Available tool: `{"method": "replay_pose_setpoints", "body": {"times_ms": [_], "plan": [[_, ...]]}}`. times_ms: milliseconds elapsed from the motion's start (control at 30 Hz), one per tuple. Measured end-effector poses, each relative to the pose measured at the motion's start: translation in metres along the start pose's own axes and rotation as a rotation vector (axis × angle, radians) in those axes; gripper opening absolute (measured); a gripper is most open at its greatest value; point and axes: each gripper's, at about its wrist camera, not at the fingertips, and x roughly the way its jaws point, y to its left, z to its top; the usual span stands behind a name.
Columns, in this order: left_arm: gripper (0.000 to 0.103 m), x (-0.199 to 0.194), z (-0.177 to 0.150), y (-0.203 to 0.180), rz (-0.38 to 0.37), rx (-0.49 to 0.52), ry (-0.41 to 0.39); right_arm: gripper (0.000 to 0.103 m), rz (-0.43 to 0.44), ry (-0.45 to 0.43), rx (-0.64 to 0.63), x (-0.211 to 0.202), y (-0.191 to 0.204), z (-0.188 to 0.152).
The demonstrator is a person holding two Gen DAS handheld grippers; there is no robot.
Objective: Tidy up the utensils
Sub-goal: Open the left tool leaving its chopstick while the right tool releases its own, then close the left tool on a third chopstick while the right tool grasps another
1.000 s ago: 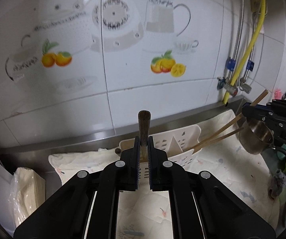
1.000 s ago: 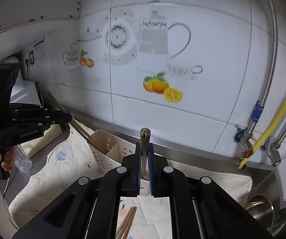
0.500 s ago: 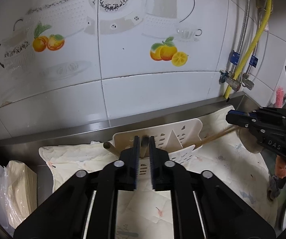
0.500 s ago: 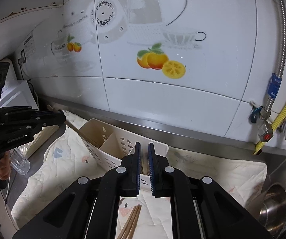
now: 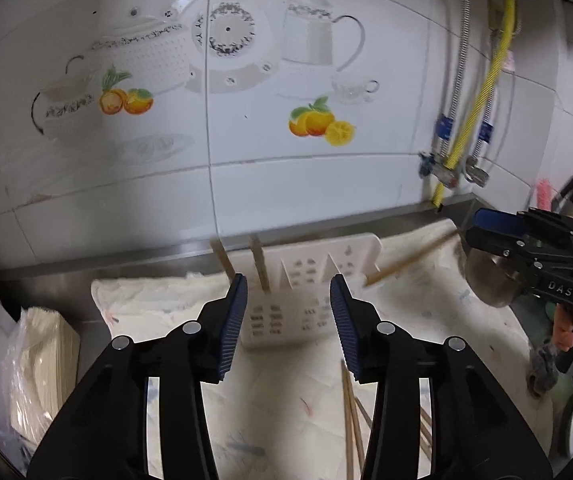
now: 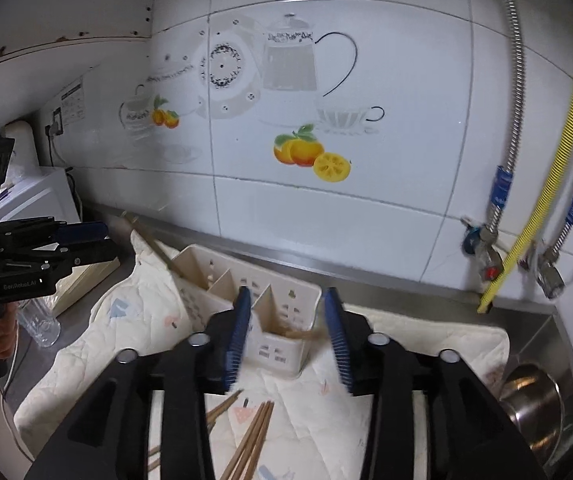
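the left gripper point(image 5: 288, 322) is spread wide with nothing between its blue-padded fingers point(image 5: 233, 320), hanging just in front of the white utensil caddy point(image 5: 314, 280). the caddy lies on a pale quilted cloth point(image 5: 278, 400) spread over the steel table point(image 5: 66, 280), close to the tiled wall point(image 5: 246, 160). two chopsticks point(image 5: 258, 262) stand tilted in the caddy's left compartment, their upper ends leaning left and poking above its rim, and another chopstick point(image 5: 406, 260) slants out of its right end toward the right gripper point(image 5: 490, 226).

in the right wrist view, the right gripper point(image 6: 288, 336) is likewise wide open and empty above the caddy's right end point(image 6: 282, 320). a blurred brown chopstick end point(image 6: 304, 334) shows at the caddy's right compartment between the fingers, touching neither pad as far as can be told. loose chopsticks point(image 6: 252, 436) lie on the cloth below the gripper. the left gripper point(image 6: 82, 242) appears at the left edge, its opening not readable from that angle. a steel pot point(image 6: 534, 404) sits at the right, beside the cloth, below a yellow hose point(image 6: 566, 120) running down the wall.
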Motion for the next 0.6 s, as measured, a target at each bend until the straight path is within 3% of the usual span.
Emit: {"method": "replay_pose_setpoints", "body": {"times_ms": [267,600], "plan": [[0.054,-0.018,-0.060,-0.021,-0.001,0.014,0.017,0.042,0.027,0.021,0.004,-0.023,0.021,-0.061],[0.055,-0.019,-0.124,-0.016,0.026,-0.062,0.074,0.046,0.045,0.097,0.056,-0.033,0.052,-0.147]]}}
